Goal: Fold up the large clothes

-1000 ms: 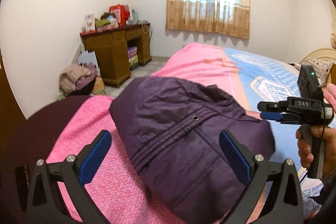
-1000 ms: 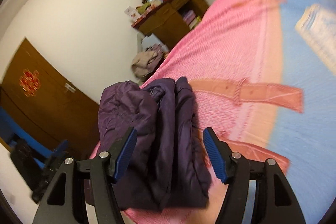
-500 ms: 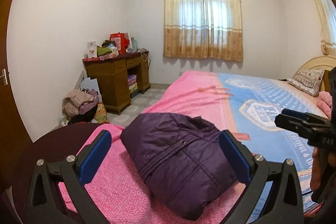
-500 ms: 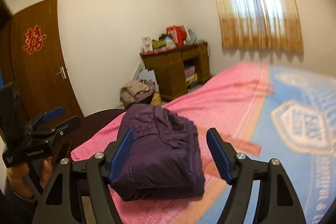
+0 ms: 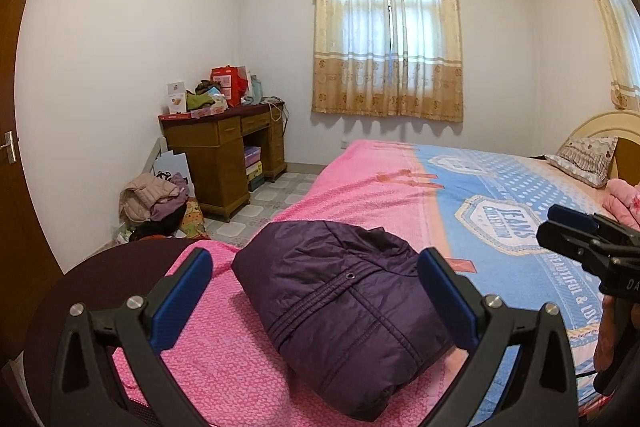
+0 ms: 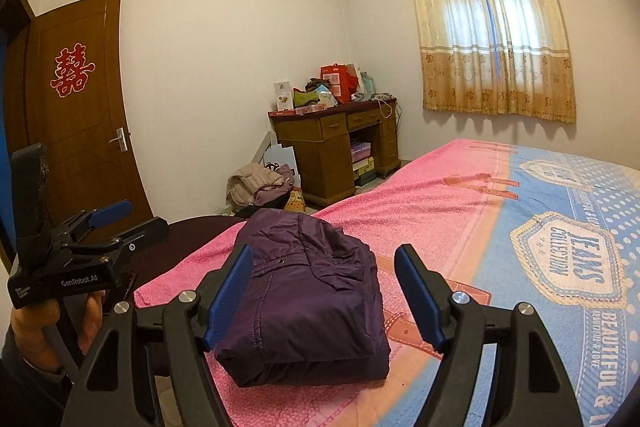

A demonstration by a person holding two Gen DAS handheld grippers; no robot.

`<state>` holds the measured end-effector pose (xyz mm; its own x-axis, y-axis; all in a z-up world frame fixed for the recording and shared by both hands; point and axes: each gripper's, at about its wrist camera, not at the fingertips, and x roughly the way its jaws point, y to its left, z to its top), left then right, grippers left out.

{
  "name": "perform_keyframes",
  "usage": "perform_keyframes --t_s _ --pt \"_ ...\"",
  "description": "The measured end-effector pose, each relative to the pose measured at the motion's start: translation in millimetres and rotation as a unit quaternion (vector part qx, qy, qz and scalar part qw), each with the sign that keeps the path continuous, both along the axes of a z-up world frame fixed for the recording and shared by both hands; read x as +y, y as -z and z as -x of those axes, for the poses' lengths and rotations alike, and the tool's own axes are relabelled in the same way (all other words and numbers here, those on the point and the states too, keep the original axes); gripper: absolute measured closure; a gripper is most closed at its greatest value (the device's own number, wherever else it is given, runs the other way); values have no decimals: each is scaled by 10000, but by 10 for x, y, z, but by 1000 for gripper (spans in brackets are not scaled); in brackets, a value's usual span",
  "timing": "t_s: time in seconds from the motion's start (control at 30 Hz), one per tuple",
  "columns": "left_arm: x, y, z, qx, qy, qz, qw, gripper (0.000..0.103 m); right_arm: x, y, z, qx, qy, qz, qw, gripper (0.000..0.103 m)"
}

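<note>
**Folded jacket rests at the bed's corner**

A purple padded jacket [image 5: 344, 311], folded into a compact bundle, lies on the pink end of the bed [image 5: 360, 183] near its corner. The left gripper [image 5: 318, 301] hangs above it, fingers spread wide and empty. The right gripper [image 6: 324, 295], whose fingers have just been opening, is also parted with nothing between its pads. A cluttered wooden desk [image 6: 332, 143] stands by the curtained window [image 6: 490, 43].
</note>
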<state>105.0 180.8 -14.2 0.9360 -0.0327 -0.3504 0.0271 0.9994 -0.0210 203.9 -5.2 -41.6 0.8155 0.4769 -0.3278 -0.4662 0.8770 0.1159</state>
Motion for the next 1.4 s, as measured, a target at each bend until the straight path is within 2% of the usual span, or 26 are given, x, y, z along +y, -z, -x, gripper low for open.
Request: perform_keyframes --t_s 0.97,1.4 --pt "-14 -9 5 18 21 -18 10000 0 2 1 70 30 -14 -49 10000 29" --pt "-6 45 -90 225 -21 -127 9997 0 49 -4 68 46 -98 5 9999 29"
